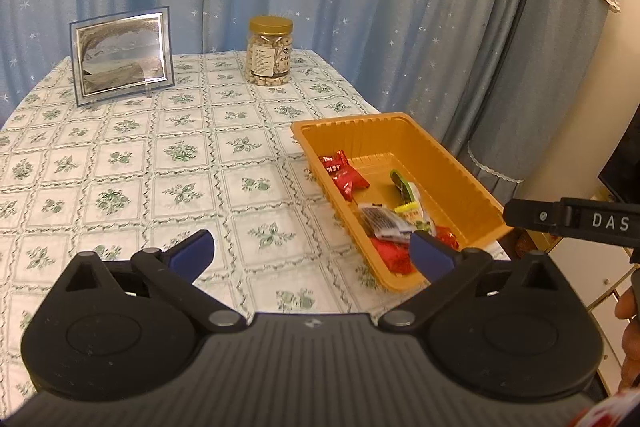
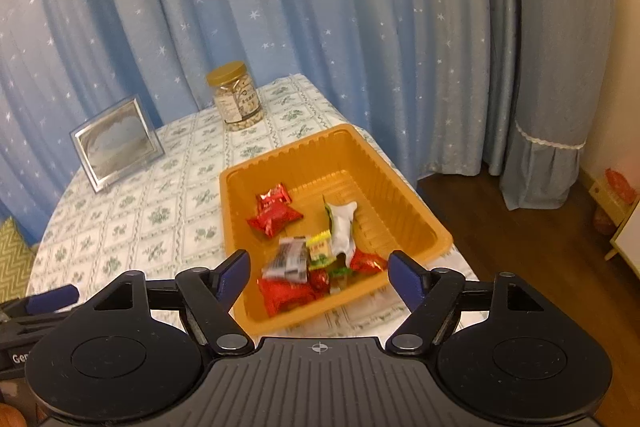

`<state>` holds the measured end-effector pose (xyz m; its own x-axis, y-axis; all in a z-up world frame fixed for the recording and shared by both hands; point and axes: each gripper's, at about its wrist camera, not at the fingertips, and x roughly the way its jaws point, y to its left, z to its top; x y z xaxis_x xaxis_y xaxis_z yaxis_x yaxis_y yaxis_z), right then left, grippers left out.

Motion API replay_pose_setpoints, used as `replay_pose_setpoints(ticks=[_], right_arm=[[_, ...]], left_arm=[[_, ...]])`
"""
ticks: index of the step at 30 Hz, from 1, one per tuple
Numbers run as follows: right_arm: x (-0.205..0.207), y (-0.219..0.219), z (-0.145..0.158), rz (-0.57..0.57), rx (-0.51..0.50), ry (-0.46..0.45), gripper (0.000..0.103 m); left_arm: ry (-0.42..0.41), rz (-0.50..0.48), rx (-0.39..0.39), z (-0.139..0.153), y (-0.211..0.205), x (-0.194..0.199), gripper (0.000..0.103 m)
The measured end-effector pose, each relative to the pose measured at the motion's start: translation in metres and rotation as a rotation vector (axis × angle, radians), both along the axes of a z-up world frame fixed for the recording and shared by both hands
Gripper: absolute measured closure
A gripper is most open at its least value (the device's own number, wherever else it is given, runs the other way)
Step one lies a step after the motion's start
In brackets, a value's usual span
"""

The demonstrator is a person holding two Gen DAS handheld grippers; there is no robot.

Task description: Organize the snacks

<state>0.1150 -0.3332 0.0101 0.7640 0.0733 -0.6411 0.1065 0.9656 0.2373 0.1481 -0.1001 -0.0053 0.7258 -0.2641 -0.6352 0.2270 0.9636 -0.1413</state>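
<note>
Counter [image 1: 120,155], floral cloth: orange tray [image 1: 472,187] of wrapped snacks [image 1: 346,175]; nut jar [image 1: 269,51]; framed picture [image 1: 122,59]; left gripper [image 1: 314,253], fingers [image 1: 196,251] spread, empty.

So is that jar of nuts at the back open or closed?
Closed. The jar stands upright on the tablecloth with its gold lid sitting flat on top, and it looks nearly full.

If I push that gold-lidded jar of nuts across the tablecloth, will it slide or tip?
The jar stands upright, taller than wide, so a high push may tip it. It looks full, so probably heavy. The tablecloth might bunch rather than let it slide.
</note>
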Motion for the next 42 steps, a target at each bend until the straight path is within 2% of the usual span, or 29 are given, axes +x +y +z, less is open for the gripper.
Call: replay_pose_setpoints(ticks=[9,29,42], right_arm=[[-0.044,0.018,-0.002,0.024,-0.082,0.029,0.022],[-0.126,0.039,0.022,-0.005,-0.11,-0.002,0.022],[-0.159,0.05,0.036,0.003,-0.123,-0.027,0.022]], left_arm=[[-0.028,0.032,0.017,0.007,0.016,-0.041,0.0],[-0.019,0.077,0.02,0.032,0.036,-0.118,0.0],[-0.038,0.107,0.072,0.041,0.033,-0.151,0.0]])
